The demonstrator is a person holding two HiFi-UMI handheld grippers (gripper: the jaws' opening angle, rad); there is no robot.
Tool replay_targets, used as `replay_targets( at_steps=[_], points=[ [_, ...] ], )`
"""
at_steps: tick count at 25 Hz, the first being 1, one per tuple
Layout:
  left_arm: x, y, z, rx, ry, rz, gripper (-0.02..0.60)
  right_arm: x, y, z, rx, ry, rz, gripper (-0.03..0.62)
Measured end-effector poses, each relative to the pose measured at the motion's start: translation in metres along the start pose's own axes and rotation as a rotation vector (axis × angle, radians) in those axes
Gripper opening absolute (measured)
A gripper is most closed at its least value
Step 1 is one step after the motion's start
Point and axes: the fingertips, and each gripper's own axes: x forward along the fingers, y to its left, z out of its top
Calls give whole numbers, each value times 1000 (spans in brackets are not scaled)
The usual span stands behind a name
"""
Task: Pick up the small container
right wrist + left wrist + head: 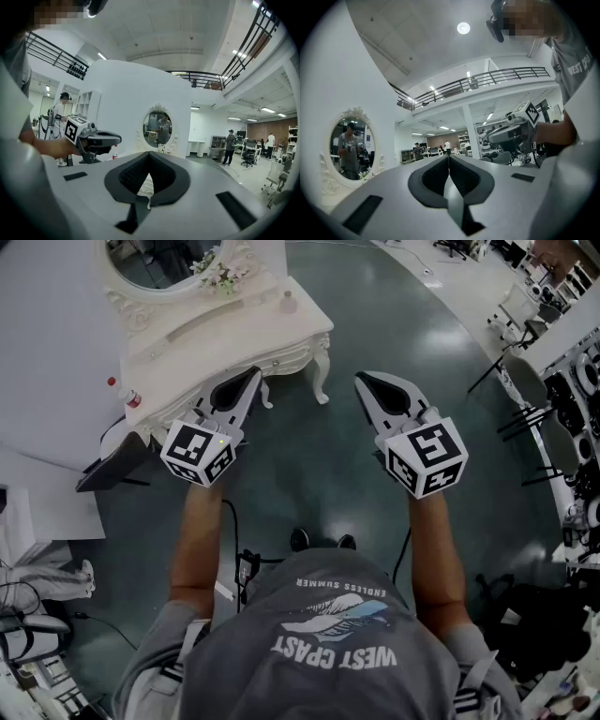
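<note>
A small pale container (pixel 288 303) stands near the right end of the white vanity table (pixel 234 334), in the head view only. My left gripper (pixel 254 375) hovers at the table's front edge, shut with nothing in it; its tips meet in the left gripper view (pixel 449 157). My right gripper (pixel 362 381) hangs over the floor to the right of the table, also shut and empty, with its tips together in the right gripper view (pixel 150 153). Both grippers are well short of the container. Each gripper shows in the other's view: the right gripper (pixel 511 133) and the left gripper (pixel 96 138).
An oval mirror (pixel 159 261) with flowers (pixel 220 277) at its foot backs the table. A red-capped bottle (pixel 131 397) stands at the table's left end. A dark stool (pixel 112 465) is at the left, chairs (pixel 530 381) at the right. Other people stand far off.
</note>
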Motion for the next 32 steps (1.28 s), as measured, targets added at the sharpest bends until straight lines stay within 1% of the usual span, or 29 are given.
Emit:
replay_targets(
  at_steps=[11, 17, 21, 27, 32],
  points=[
    [-1, 31, -8, -5, -18, -25, 17, 31, 8, 4, -10, 13, -28, 25],
    [3, 43, -11, -16, -30, -36, 17, 38, 7, 14, 18, -34, -37, 26],
    [11, 42, -15, -16, -21, -37, 17, 42, -5, 10, 33, -37, -34, 26],
    [28, 55, -29, -18, 15, 7, 17, 62, -35, -2, 51, -38, -14, 26],
    [48, 77, -36, -11, 57, 64, 17, 94, -63, -9, 78, -40, 38, 26]
  ],
)
